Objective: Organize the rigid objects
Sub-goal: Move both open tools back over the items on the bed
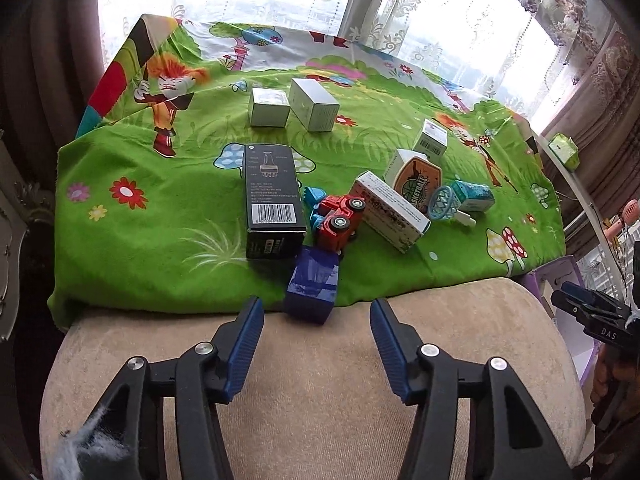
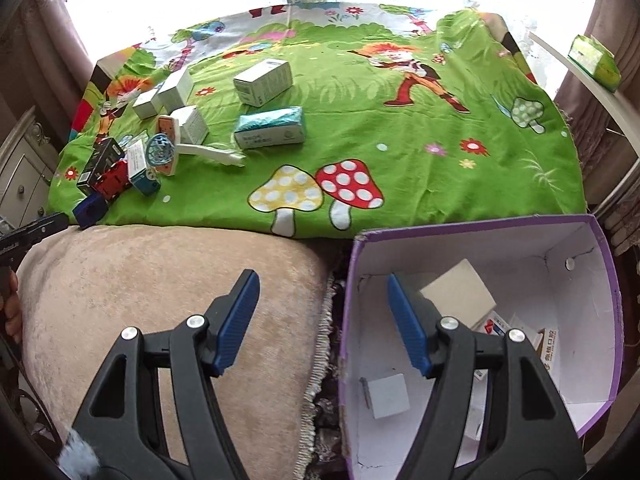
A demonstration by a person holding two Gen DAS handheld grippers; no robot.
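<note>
While open, left gripper point(image 1: 317, 312) faces blue box point(image 1: 313, 289).

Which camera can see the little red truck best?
The left wrist view. There the red truck lies big and sharp on its side, wheels showing, between the black box and a white box. The right wrist view shows it only small at the far left edge, partly hidden among boxes.

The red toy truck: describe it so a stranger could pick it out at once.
Start from the green cartoon cloth and go to the clutter near its front edge. Between the tall black box and a white printed carton lies the red toy truck, tipped on its side. It alone has wheels; its neighbours are boxes.
</note>
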